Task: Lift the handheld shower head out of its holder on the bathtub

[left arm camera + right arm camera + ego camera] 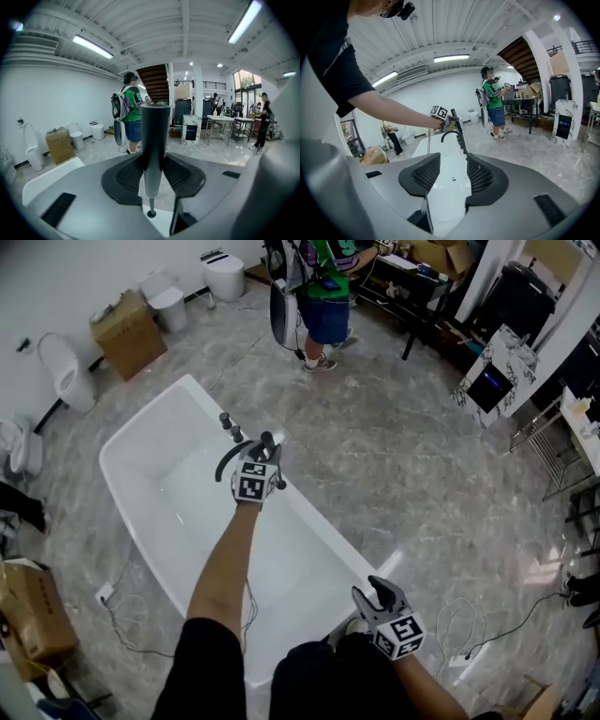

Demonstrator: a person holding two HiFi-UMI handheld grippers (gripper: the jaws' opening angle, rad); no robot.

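**Left tongs (153, 174) clamped on the shower head (154, 136); right tongs (453, 174) standing open**

Both dark pads of the left tongs press on the shower head's handle, a smooth, grey, round shaft that stands upright between them and rises well above their tops. Below the pads the shaft narrows to a thin stem ending in a small ring, seen against white tub and grey floor. In the head view this arm is stretched out over the bathtub (150, 413), the tongs above the side rim, just beside the black arched spout (223, 463) and the tap knobs (234, 434).

The right tongs hang low, close to the person's body, near the tub's near end. Their jaws are wide apart with nothing between them — only the tub's glossy white inside shows through the gap.

On both tools the jaw bodies are matte grey and broad, while the pads are dark, finely meshed and taper to blunt tips. Each carries a cube (255, 482) with black-and-white square markers.

The bathtub is long and glossy white with rounded corners. It stands on a floor (394, 456) of grey, marbled, faintly shiny tile.
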